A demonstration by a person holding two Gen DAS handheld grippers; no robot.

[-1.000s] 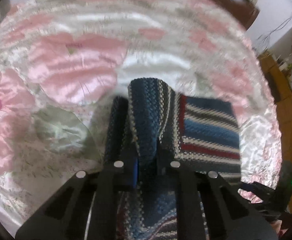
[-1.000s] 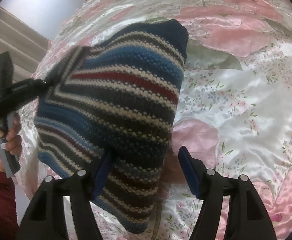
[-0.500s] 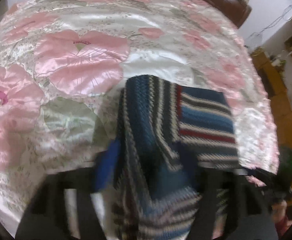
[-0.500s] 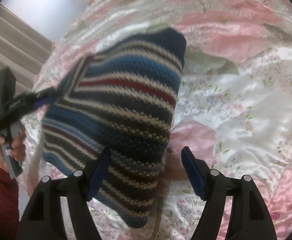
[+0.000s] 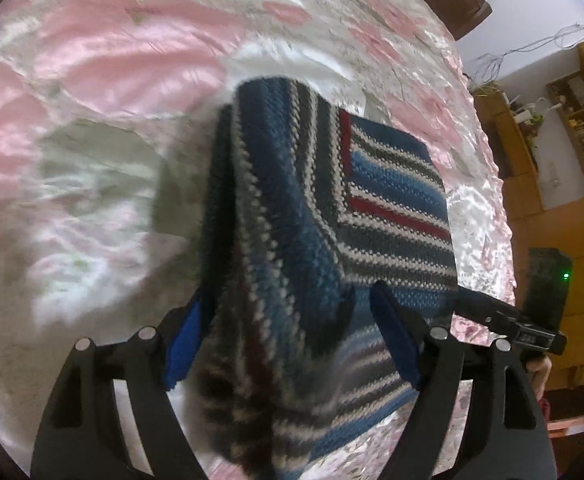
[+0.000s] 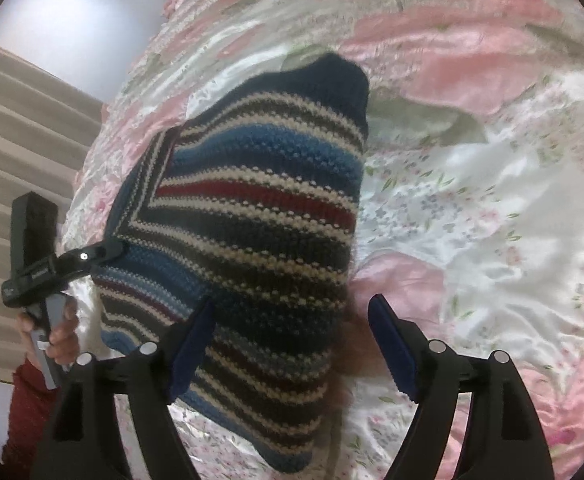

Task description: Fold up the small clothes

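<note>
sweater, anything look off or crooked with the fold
Yes: the sweater lies folded on the bedspread with one flap turned so its stripes run crosswise to the rest, meeting at a diagonal. The outline is lopsided, not square. Both grippers are open.

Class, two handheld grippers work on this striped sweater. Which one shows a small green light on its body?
The right gripper: the left wrist view shows a green light on its dark body. The left gripper, seen from the right wrist view, shows none.
</note>
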